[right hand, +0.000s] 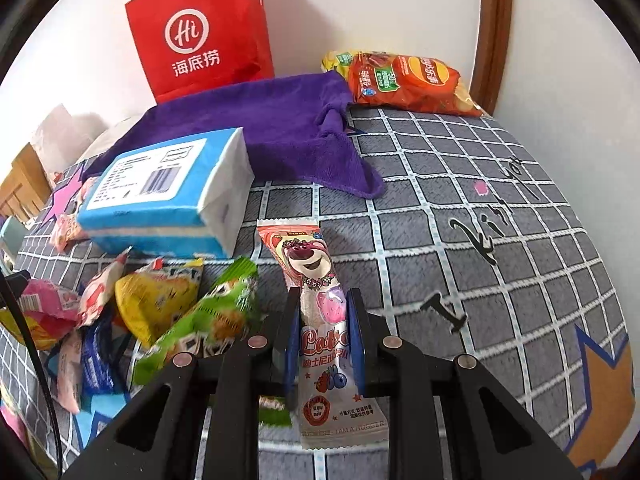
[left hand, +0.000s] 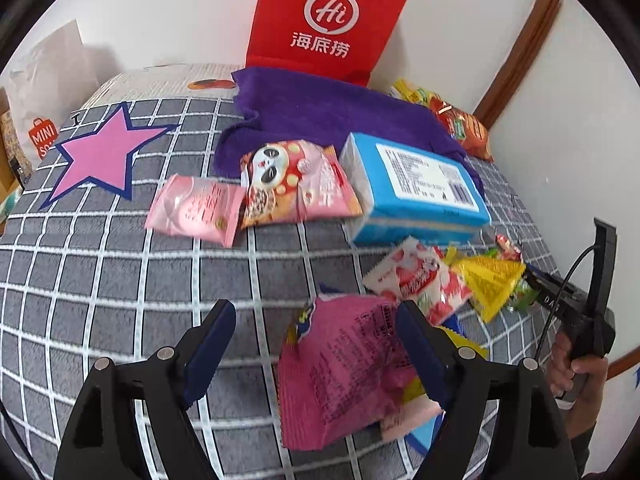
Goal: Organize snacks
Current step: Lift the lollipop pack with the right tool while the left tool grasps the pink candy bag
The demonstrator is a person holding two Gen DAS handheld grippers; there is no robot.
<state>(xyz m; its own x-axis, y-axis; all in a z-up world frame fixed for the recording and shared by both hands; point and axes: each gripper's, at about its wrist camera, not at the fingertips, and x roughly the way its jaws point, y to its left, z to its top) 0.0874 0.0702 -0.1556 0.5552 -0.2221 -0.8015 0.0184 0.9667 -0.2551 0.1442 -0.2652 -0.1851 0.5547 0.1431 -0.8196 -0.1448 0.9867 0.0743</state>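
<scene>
Grid-patterned bed against a white wall, snacks scattered, a red bag [right hand: 200,36] at the far edge.

The right claw [right hand: 324,320] is clamped on a Lotso stick [right hand: 316,280], held just above the bed near the snack pile [right hand: 160,304] below the blue box [right hand: 160,188]. The left claw [left hand: 316,344] stands apart over a pink packet [left hand: 344,368], its right finger on the packet, nothing gripped. Best keep the stick's grip firm mid-wrapper, carry it clear of the pile, and centre the left claw over the packet before closing.
</scene>
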